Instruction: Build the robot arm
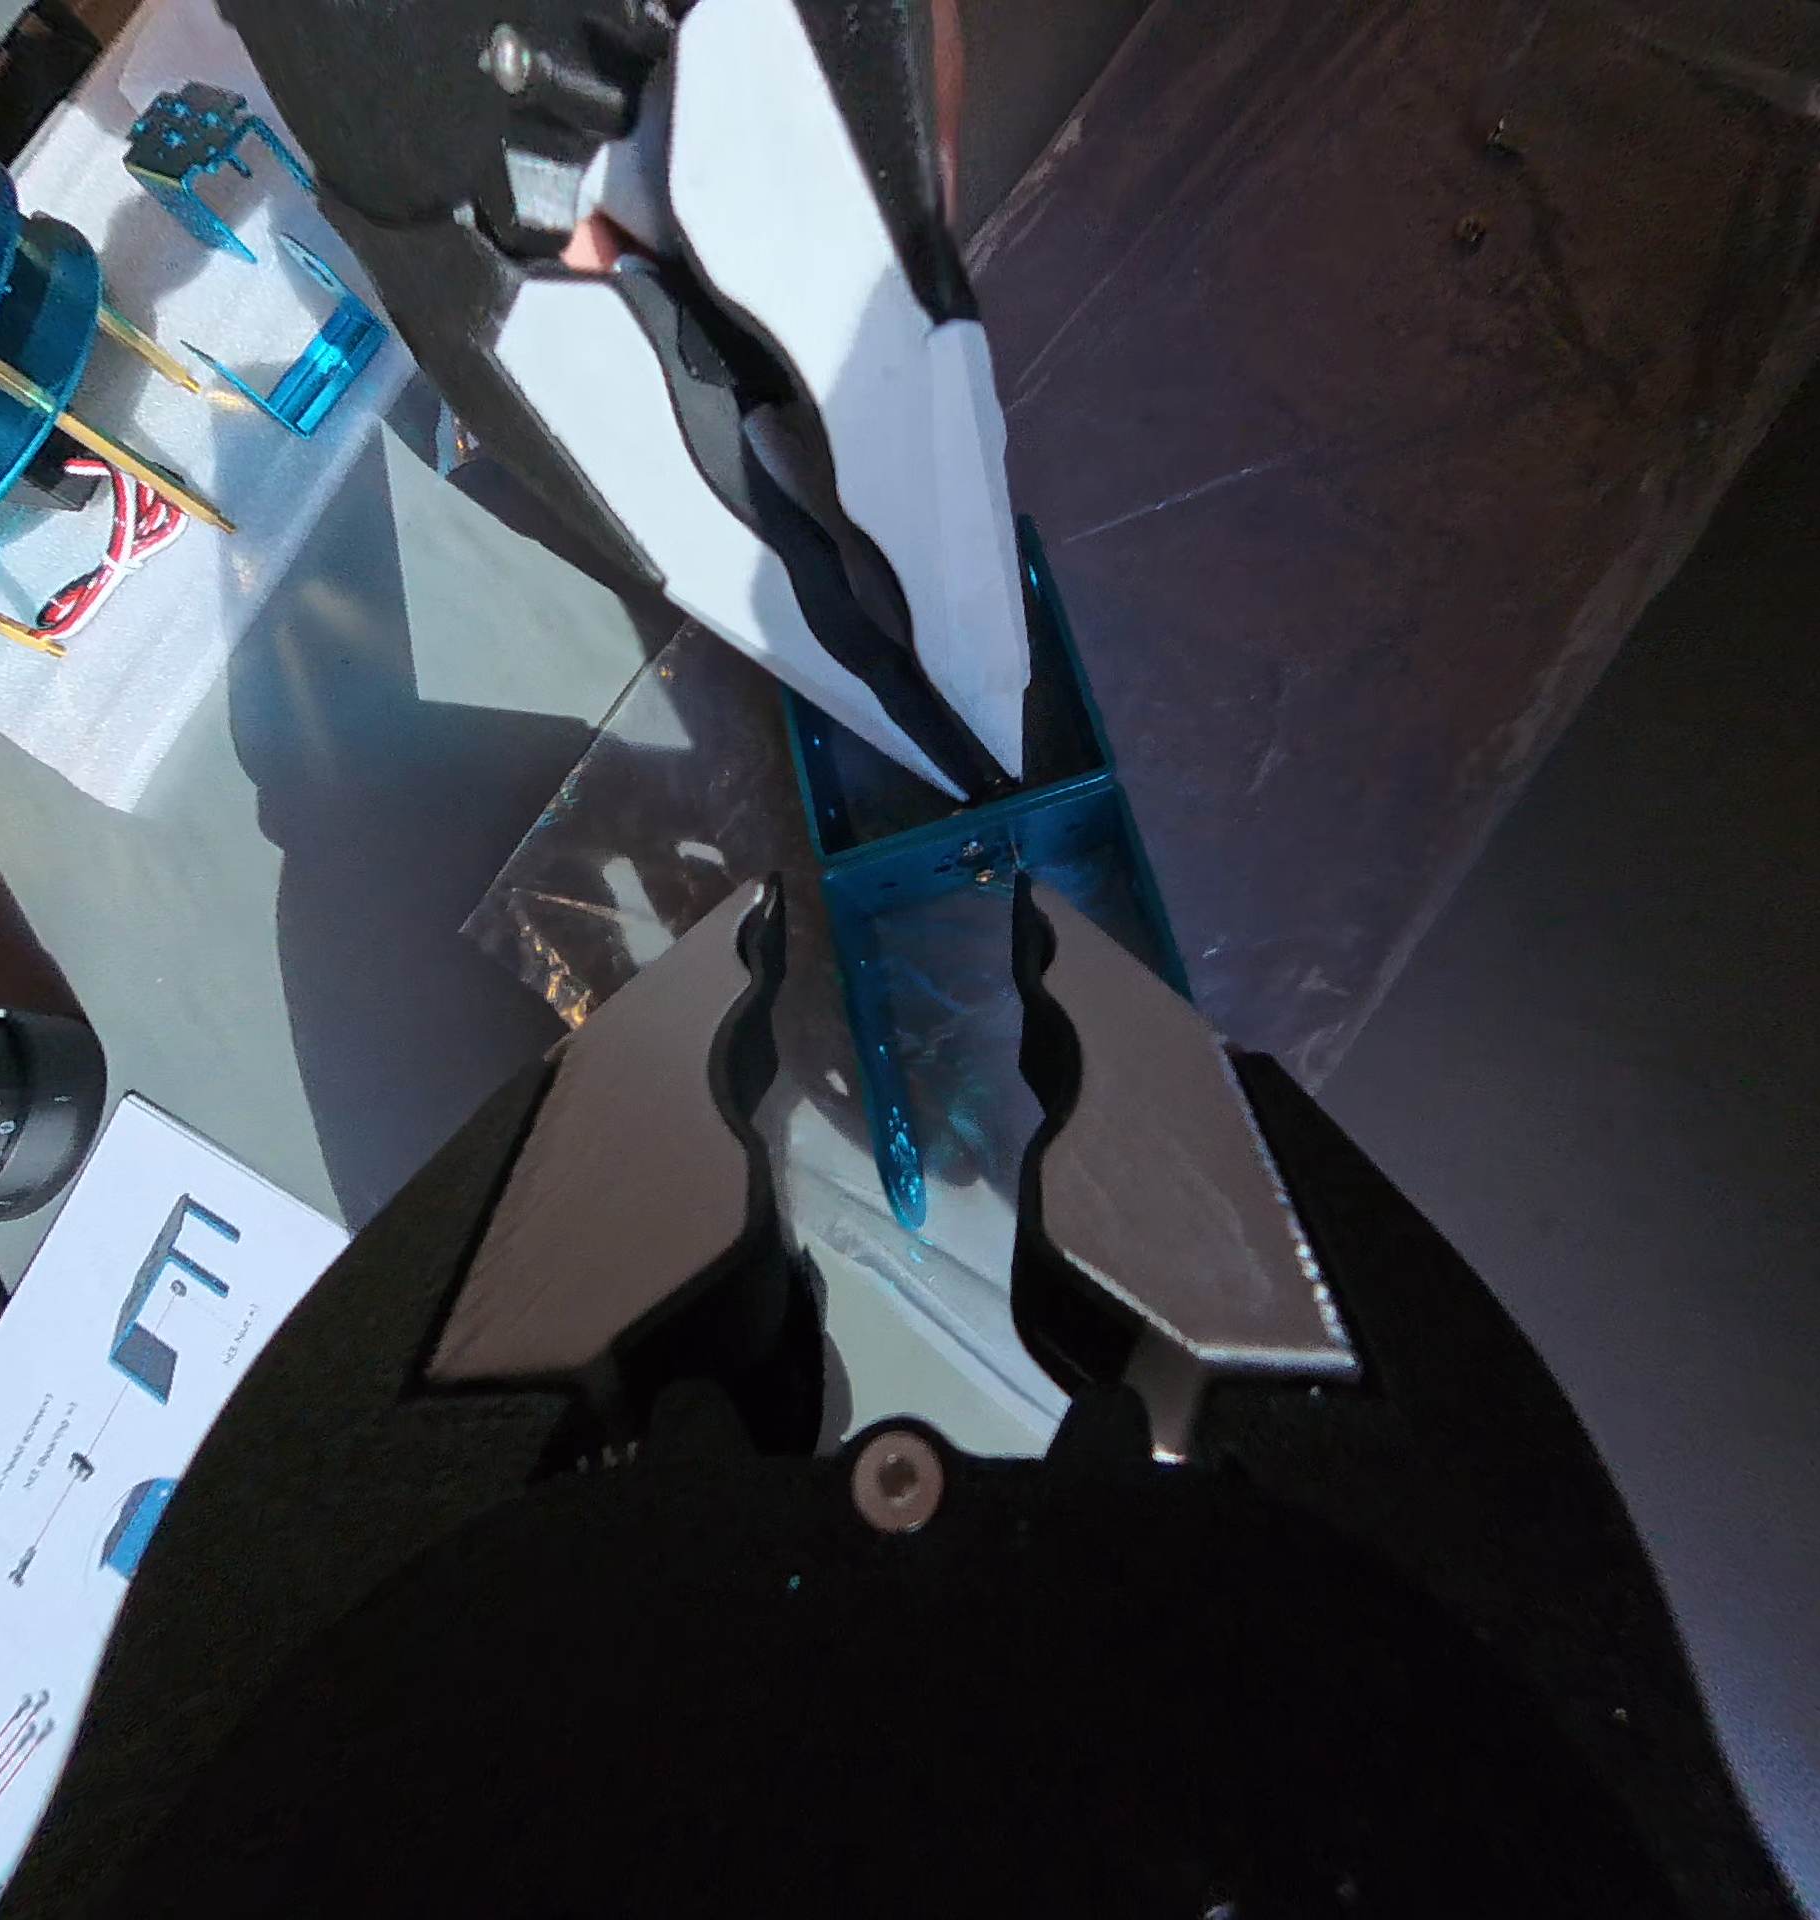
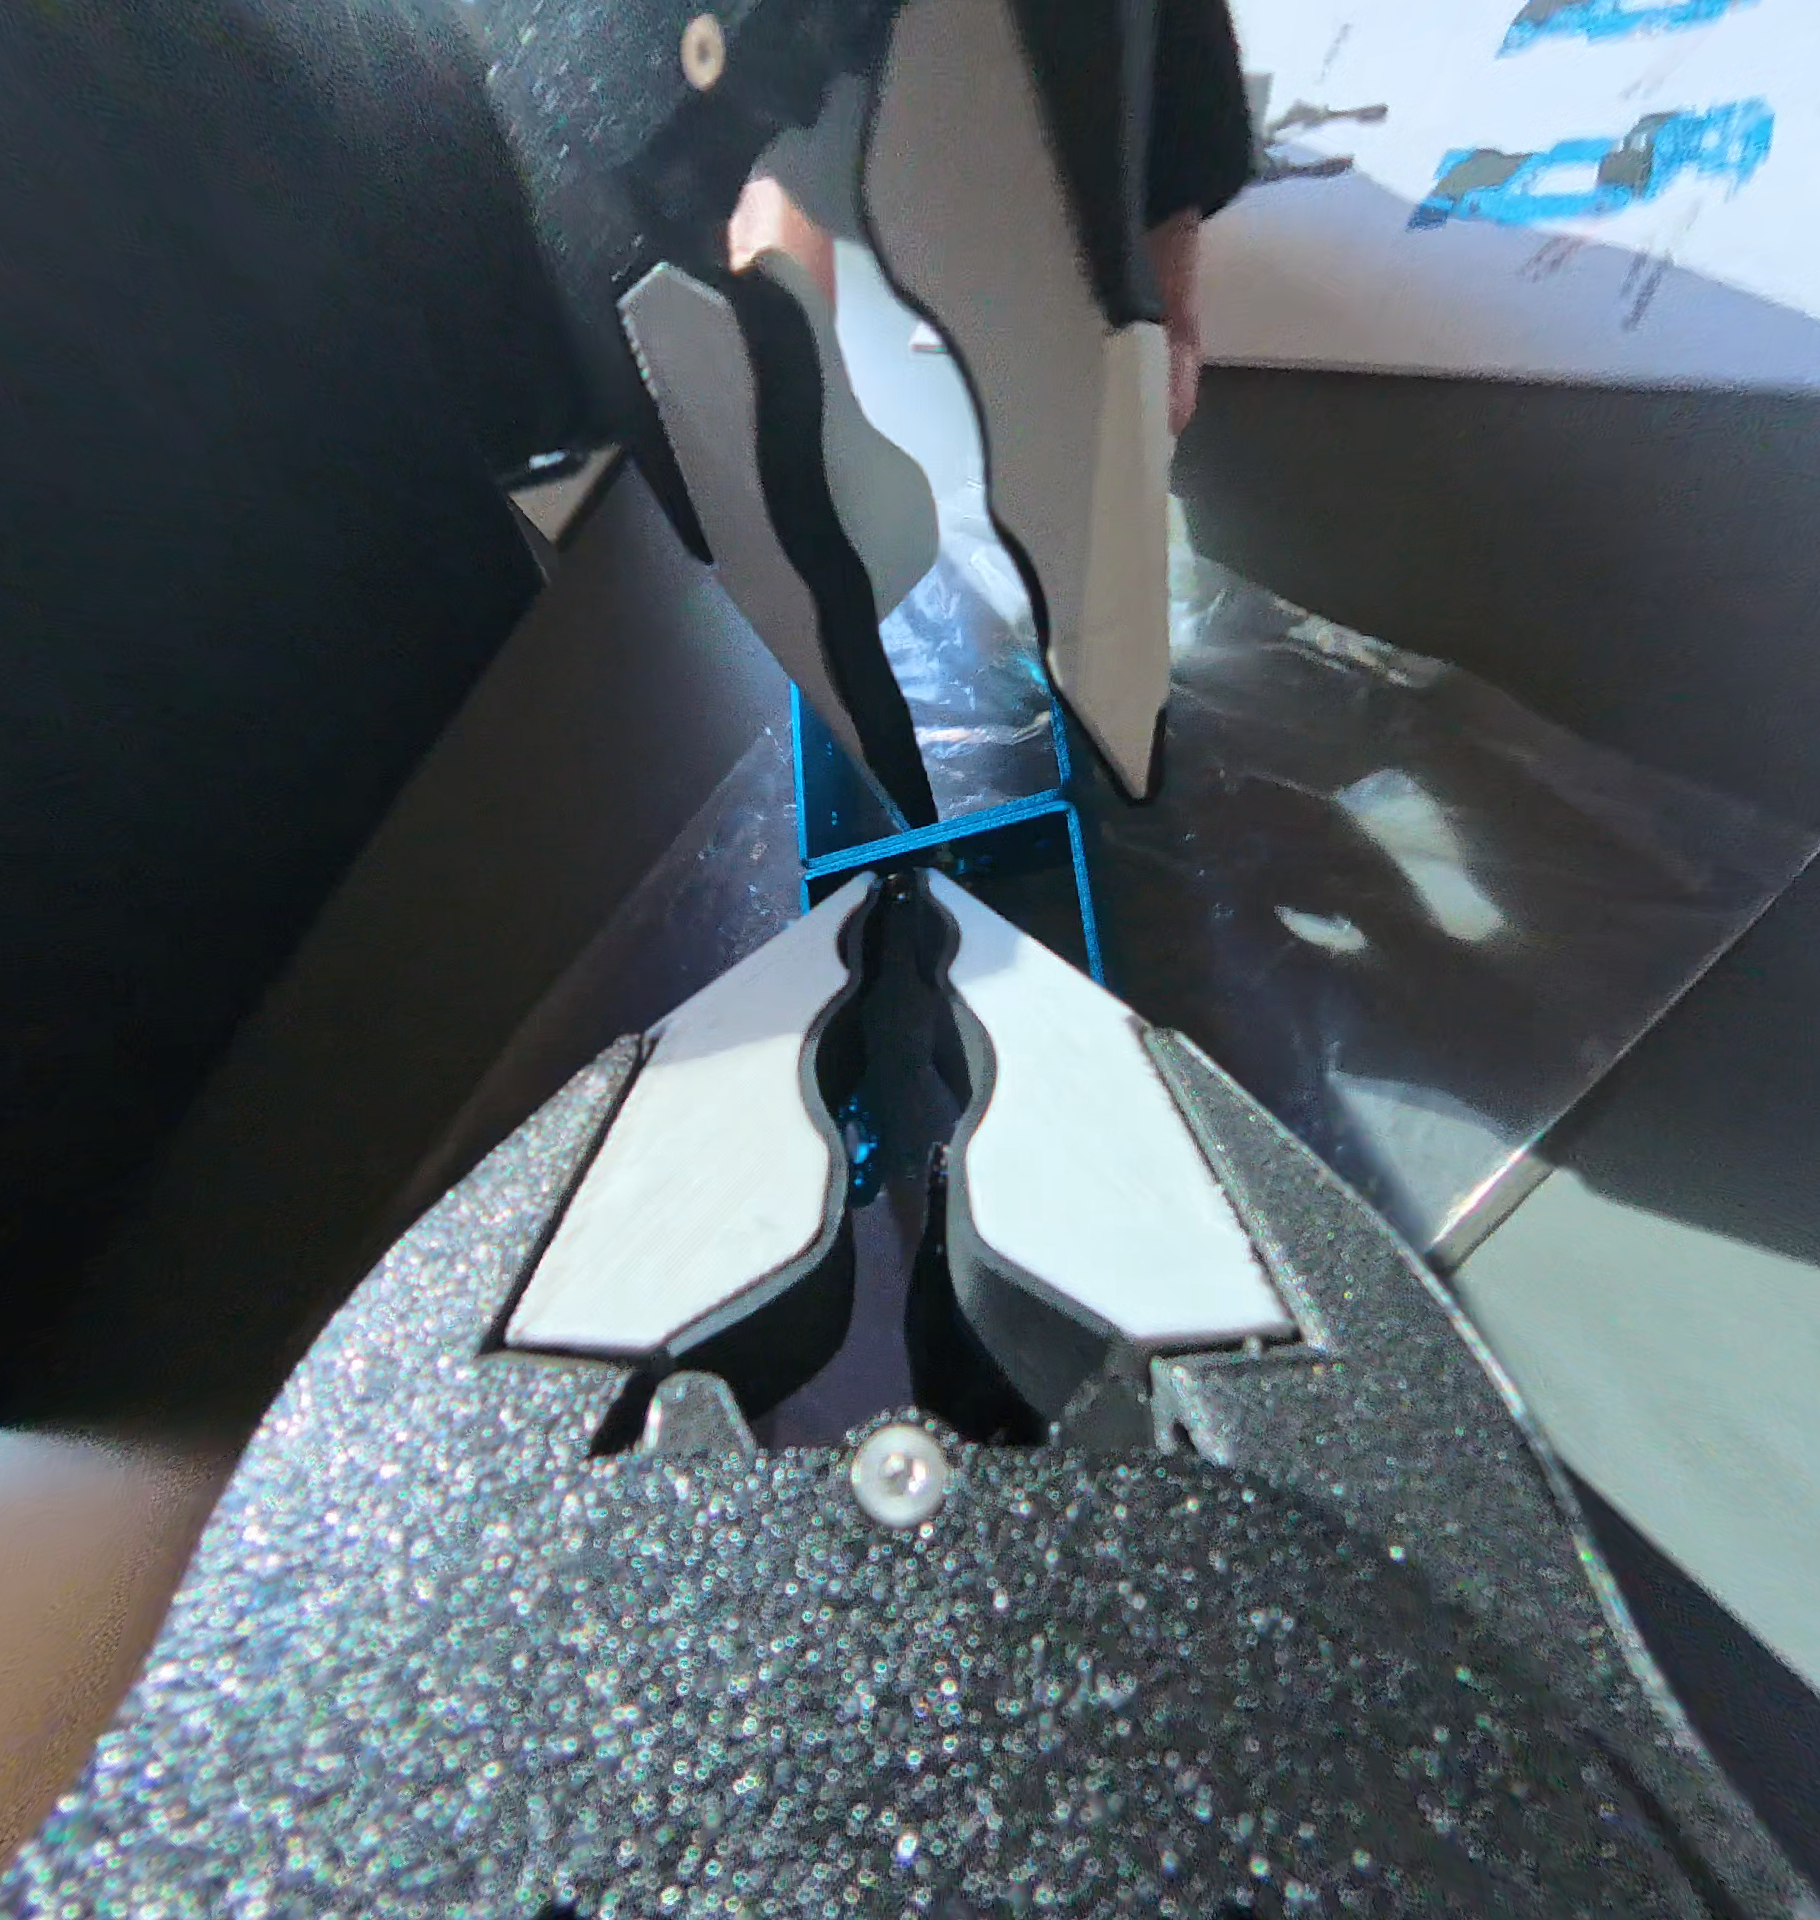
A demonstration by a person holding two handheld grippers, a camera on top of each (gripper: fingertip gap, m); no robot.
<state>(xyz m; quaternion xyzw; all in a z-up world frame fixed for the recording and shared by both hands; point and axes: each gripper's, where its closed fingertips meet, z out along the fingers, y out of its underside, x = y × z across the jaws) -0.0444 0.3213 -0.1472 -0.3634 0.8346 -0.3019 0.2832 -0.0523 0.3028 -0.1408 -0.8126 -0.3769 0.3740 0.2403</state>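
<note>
Left wrist view: left gripper (image 1: 895,894) fingers wide around blue metal bracket (image 1: 973,847); right gripper (image 1: 989,784) fingers nearly closed.

The middle of the left wrist view is crowded: a blue metal bracket (image 1: 973,831) is flanked by the spread fingers of the left gripper (image 1: 898,899), and the right gripper (image 1: 989,784) is pressed in from above. Passage at upper left is blocked by smaller blue brackets (image 1: 314,364) and a blue wheel assembly (image 1: 12,343). Open room is seen over the dark surface (image 1: 1457,520) at right.
</note>
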